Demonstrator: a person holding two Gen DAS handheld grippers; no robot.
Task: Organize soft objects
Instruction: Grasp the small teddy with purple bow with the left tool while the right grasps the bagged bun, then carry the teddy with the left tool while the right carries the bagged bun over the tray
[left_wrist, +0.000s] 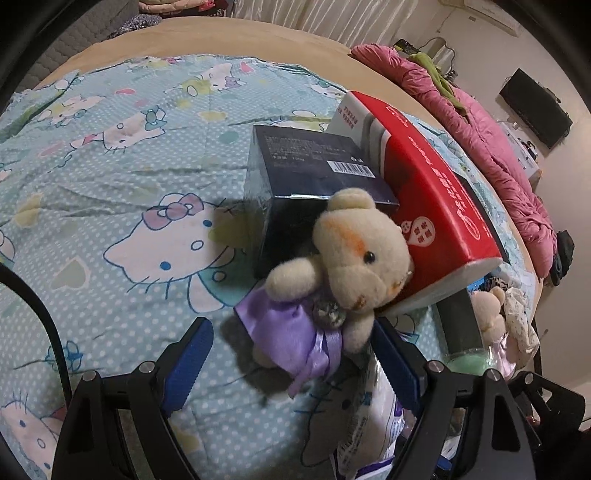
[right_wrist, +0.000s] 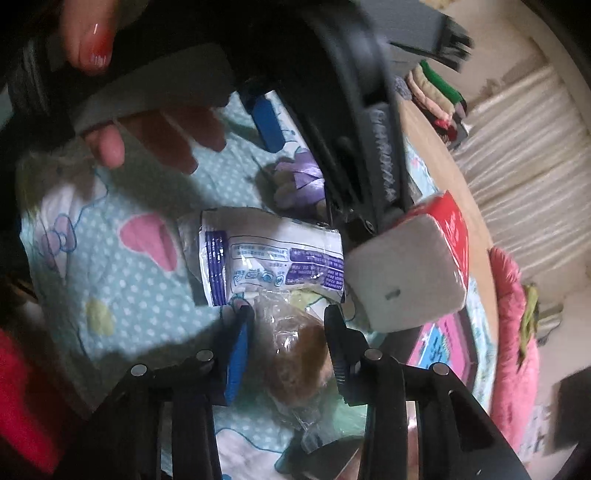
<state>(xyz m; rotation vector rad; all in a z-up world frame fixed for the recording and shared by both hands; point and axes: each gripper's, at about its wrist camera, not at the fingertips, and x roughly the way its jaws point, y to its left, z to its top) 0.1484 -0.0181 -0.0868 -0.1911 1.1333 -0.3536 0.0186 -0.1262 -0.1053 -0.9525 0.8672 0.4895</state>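
Observation:
A cream teddy bear (left_wrist: 354, 254) in a purple satin dress leans against a dark blue box (left_wrist: 314, 177) and a red-and-white box (left_wrist: 436, 206) on the cartoon-cat bedspread (left_wrist: 110, 166). My left gripper (left_wrist: 293, 356) stands open, its blue pads on either side of the bear's skirt and apart from it. In the right wrist view my right gripper (right_wrist: 290, 345) is shut on a brown soft thing in clear plastic wrap (right_wrist: 295, 354). A white packet with purple print (right_wrist: 269, 258) lies just beyond it. The bear's dress (right_wrist: 299, 177) shows further off.
A second small bear (left_wrist: 487, 306) and a pale green thing (left_wrist: 469, 363) lie to the right of the boxes. A pink quilt (left_wrist: 480, 147) runs along the bed's far right edge. A person's hand (right_wrist: 147, 140) holds the left gripper above the packet.

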